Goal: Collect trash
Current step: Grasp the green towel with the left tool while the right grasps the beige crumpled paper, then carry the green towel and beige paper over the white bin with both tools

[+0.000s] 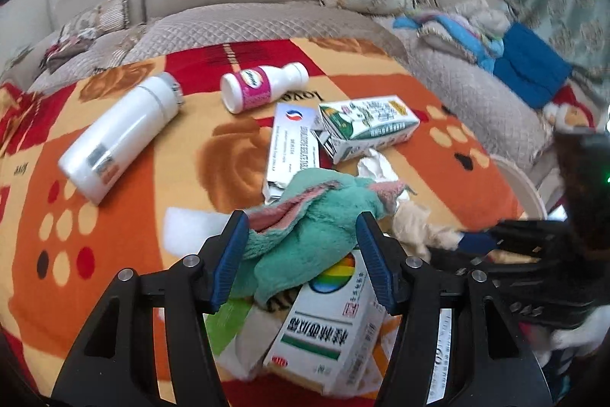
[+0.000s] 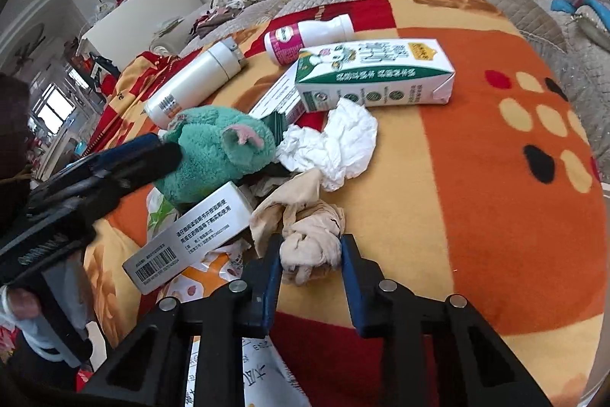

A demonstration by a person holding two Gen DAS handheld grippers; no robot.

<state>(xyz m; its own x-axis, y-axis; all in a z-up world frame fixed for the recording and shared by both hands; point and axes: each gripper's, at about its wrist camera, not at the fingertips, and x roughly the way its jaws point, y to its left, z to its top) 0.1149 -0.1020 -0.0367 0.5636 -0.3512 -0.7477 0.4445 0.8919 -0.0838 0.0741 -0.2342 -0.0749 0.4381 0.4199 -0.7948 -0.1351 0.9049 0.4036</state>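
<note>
While the right gripper (image 2: pixel 310 254) has its fingers pinched on the beige rag (image 2: pixel 305 235) on the blanket (image 2: pixel 476 178), the left gripper (image 1: pixel 301 254) straddles the green cloth (image 1: pixel 305 216), half open, not gripping.

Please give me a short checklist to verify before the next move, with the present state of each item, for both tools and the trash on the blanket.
1. Right tool closed on the beige crumpled cloth: ok, the pads press on both of its sides.
2. Left tool holds something: not ok, it is open, with the green towel between the fingers but not pinched.
3. Beige cloth free of other trash: cannot tell, one end reaches to the white crumpled tissue.
4. The two tools apart from each other: ok, they are close but not touching.
5. Milk carton and pink-label bottle clear of the grip: ok, they lie farther back.
</note>
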